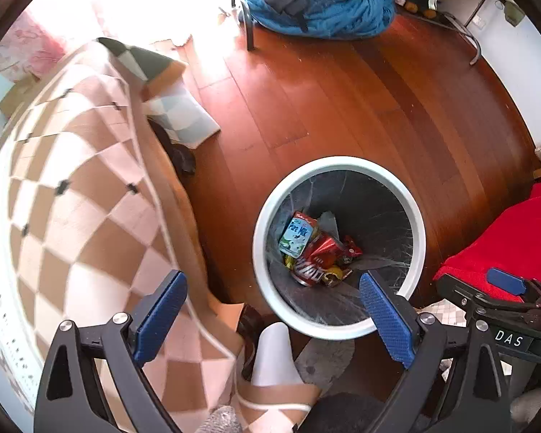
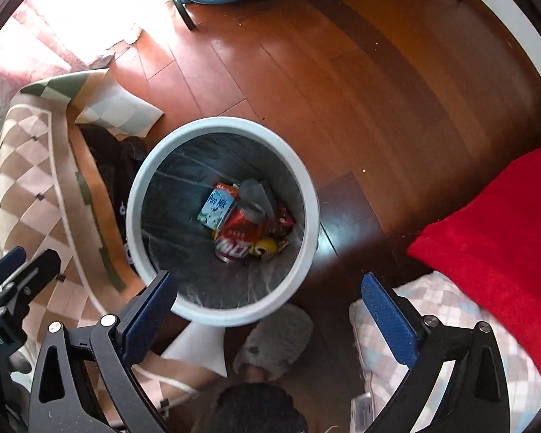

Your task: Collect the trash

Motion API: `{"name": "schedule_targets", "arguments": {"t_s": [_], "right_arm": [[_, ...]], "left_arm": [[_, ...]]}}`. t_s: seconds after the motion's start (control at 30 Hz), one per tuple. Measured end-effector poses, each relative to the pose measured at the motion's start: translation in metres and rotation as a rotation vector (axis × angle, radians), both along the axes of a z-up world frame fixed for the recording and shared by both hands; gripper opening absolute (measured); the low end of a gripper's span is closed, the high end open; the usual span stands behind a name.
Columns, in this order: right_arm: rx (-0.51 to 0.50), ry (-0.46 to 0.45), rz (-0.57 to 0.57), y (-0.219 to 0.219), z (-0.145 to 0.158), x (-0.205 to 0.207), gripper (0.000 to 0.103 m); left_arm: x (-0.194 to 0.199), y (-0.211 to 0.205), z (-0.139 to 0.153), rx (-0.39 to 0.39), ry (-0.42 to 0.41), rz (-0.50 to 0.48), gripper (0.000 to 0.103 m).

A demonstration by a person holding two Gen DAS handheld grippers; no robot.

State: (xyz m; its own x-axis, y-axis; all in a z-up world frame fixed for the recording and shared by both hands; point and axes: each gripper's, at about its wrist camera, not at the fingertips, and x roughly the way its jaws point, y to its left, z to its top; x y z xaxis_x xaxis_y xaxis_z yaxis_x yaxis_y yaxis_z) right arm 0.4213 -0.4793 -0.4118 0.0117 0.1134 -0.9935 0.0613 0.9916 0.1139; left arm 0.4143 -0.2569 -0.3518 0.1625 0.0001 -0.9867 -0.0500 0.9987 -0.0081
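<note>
A round bin with a white rim (image 1: pixel 342 163) and a dark liner stands on the wooden floor. In it lie a blue-and-white milk carton (image 1: pixel 295 236), a red can (image 1: pixel 311 273) and some wrappers. My left gripper (image 1: pixel 274 315) hangs above the bin's near edge, open, with nothing between its blue pads. In the right wrist view the same bin rim (image 2: pixel 223 124) sits centre-left, holding the milk carton (image 2: pixel 216 207) and the red can (image 2: pixel 234 240). My right gripper (image 2: pixel 270 315) is open and empty above the bin's near rim.
A checkered blanket (image 1: pixel 72 180) covers furniture left of the bin. A red blanket (image 2: pixel 494 252) lies to its right. Blue bedding on a chair (image 1: pixel 328 11) stands far across the wooden floor (image 1: pixel 342 101). A person's socked foot (image 1: pixel 272 353) and a grey slipper (image 2: pixel 274 339) are beside the bin.
</note>
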Motion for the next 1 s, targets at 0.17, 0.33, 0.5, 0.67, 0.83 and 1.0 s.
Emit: {"name": "schedule_targets", "arguments": {"t_s": [0.17,0.33,0.5,0.67,0.83,1.0], "right_arm": [[0.015,-0.035,0.013,0.004,0.038,-0.02,0.103],[0.041,-0.083,0.028,0.01,0.09,-0.049,0.103],[0.083,-0.137,0.048,0.015,0.141,-0.077,0.103],[0.135,-0.206,0.061,0.017,0.201,-0.107,0.103],[0.195,-0.255,0.074,0.016,0.25,-0.13,0.103],[0.249,-0.291,0.092,0.016,0.292,-0.151,0.103]], "left_arm": [[-0.022,0.008,0.032,-0.002,-0.038,0.015,0.098],[-0.049,0.013,0.077,-0.004,-0.09,0.015,0.098],[-0.077,0.016,0.121,-0.028,-0.143,-0.005,0.098],[-0.104,0.02,0.167,-0.08,-0.191,-0.026,0.098],[-0.124,0.024,0.206,-0.122,-0.229,-0.044,0.098],[-0.143,0.03,0.239,-0.162,-0.253,-0.057,0.098]]}}
